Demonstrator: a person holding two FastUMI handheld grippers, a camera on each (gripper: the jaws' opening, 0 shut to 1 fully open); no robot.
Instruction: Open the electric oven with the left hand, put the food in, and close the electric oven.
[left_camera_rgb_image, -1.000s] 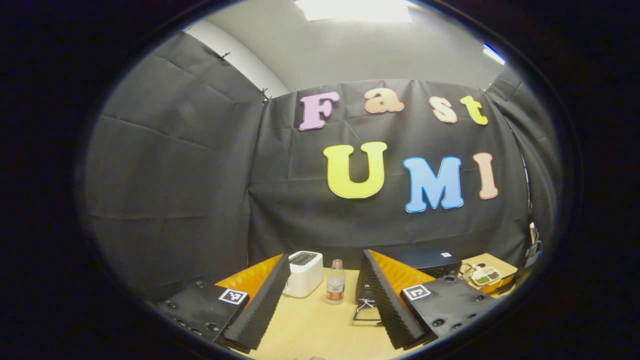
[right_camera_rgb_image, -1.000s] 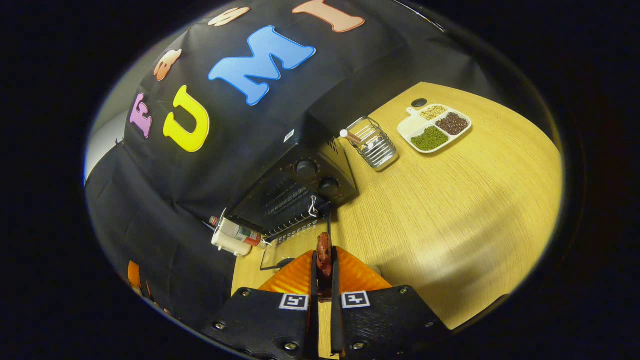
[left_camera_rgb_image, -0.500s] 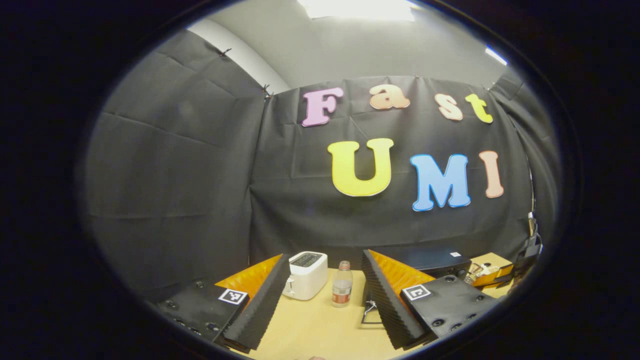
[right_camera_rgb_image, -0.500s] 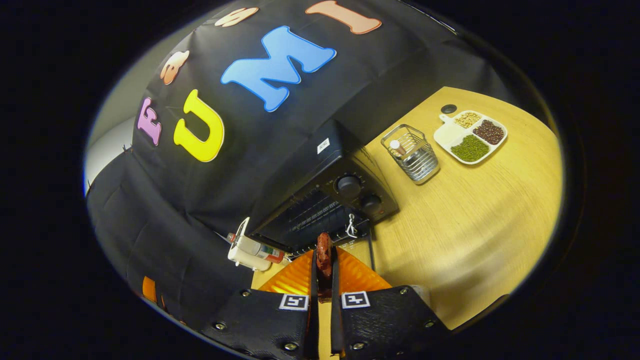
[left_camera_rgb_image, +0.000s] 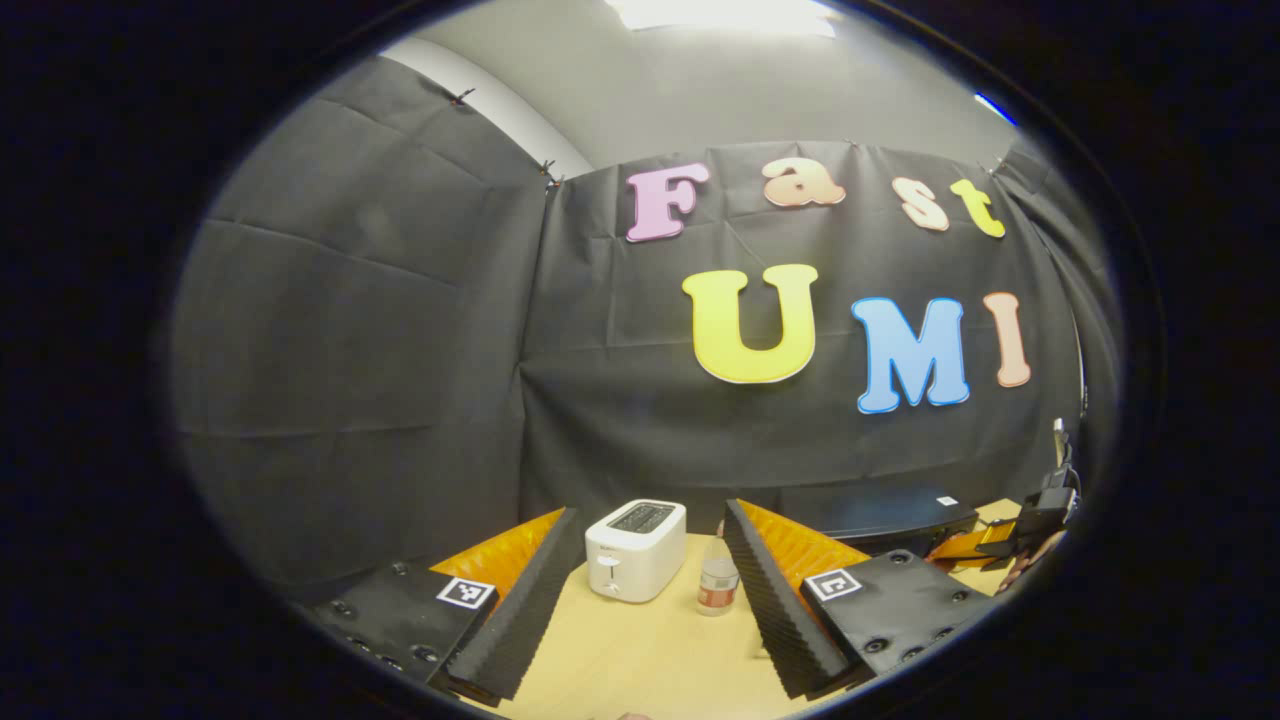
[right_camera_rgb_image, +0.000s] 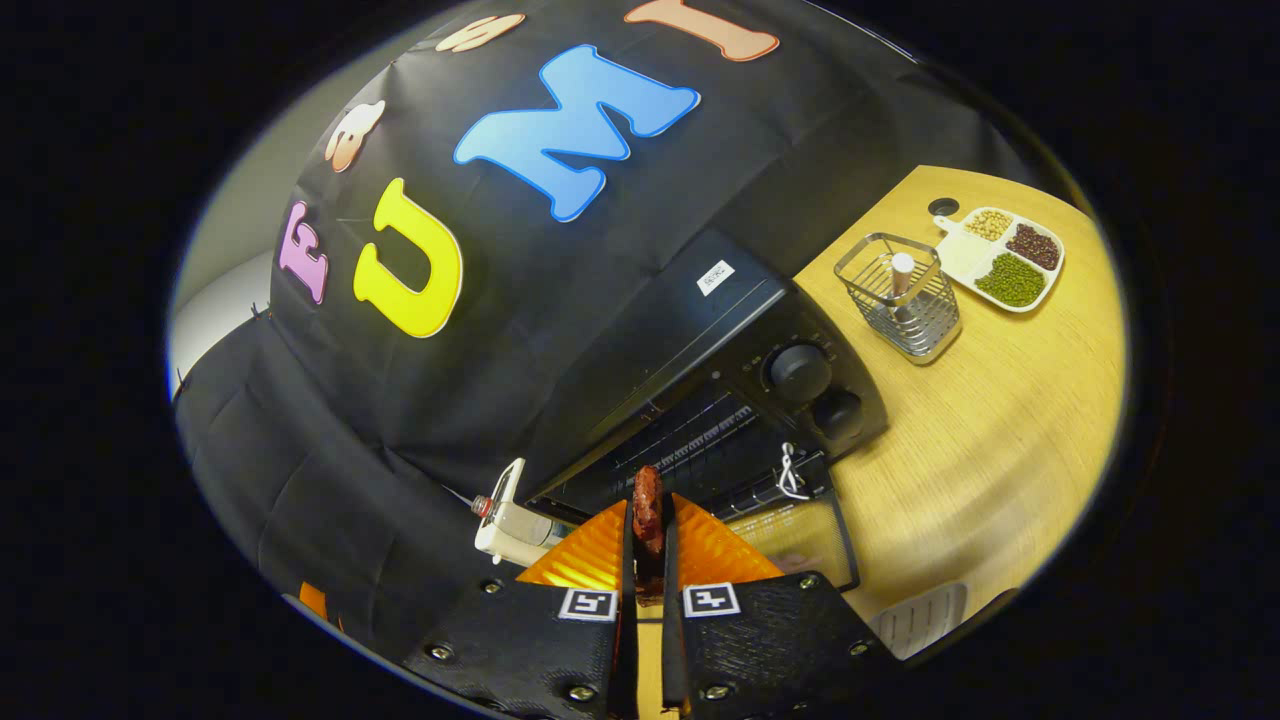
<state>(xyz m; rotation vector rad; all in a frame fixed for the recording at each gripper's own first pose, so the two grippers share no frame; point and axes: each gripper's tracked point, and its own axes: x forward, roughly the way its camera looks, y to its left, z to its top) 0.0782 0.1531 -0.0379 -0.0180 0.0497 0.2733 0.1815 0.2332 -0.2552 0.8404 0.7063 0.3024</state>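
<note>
Three compartments of a white divided tray (right_camera_rgb_image: 955, 262) are showing in the right gripper view, at the far corner of the wooden table (right_camera_rgb_image: 1000, 440): green beans are filling one, dark red beans another, pale beans the third. Just beside the tray a wire basket (right_camera_rgb_image: 900, 310) is standing upright with a small white-capped item inside it. The black electric oven (right_camera_rgb_image: 720, 390) is sitting against the booth's wall with its glass door (right_camera_rgb_image: 800, 540) hanging open and lying flat toward the camera, the rack inside showing and two knobs (right_camera_rgb_image: 815, 390) on its front panel.

The right gripper (right_camera_rgb_image: 648, 520) is pressing both fingers tight on a reddish-brown piece of food (right_camera_rgb_image: 647, 500), which is sticking up between the tips, just in front of the oven's open mouth and above the lowered door.

In the left gripper view, the left gripper (left_camera_rgb_image: 650, 545) is holding its jaws wide apart, gripping nothing and touching nothing, raised over the table. Beyond its fingers a white toaster (left_camera_rgb_image: 635, 563) is standing, with a clear bottle (left_camera_rgb_image: 717, 582) just beside it. The oven's dark top is showing farther right, near the right gripper at the edge of that view.
</note>
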